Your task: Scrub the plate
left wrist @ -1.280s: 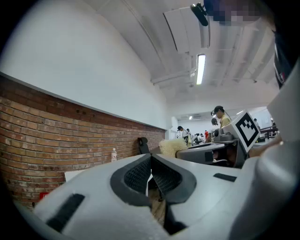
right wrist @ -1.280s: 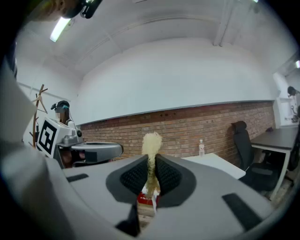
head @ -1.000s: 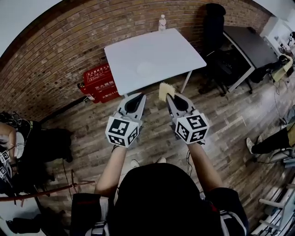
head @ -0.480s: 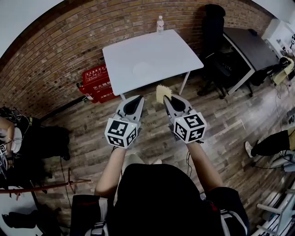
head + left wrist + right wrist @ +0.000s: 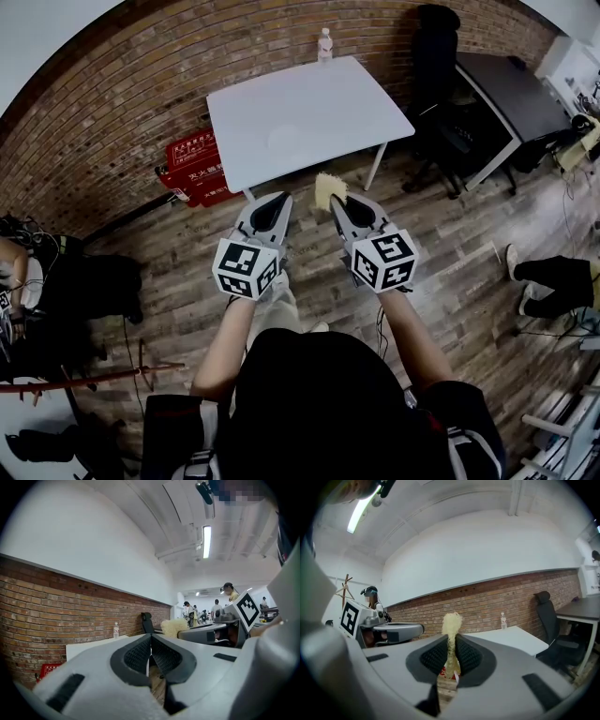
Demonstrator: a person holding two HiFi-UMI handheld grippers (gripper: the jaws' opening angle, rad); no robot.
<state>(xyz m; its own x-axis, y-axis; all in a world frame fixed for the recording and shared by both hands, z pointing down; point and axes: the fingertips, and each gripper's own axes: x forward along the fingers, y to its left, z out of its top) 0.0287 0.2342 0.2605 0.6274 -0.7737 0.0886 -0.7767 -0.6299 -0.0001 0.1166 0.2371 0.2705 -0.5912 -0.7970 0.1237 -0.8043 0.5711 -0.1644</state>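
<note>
Short of the table (image 5: 356,103), your right gripper (image 5: 337,201) pinched the sponge (image 5: 329,188); your left gripper (image 5: 274,202) sat closed, empty; scrubbing could slide the unsteadied plate (image 5: 284,141).

Fluffy yellow scrubber (image 5: 329,189) in right gripper (image 5: 339,202); faint round plate (image 5: 284,141), apparently white, on table (image 5: 366,94).

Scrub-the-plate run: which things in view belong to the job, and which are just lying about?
Job:
- plate, faint on the white table
- sponge, clamped in the right gripper
- left gripper, shut, empty

Lying about:
- water bottle at the table's far edge
- red boxes by the brick wall
- black chair
- dark desk
</note>
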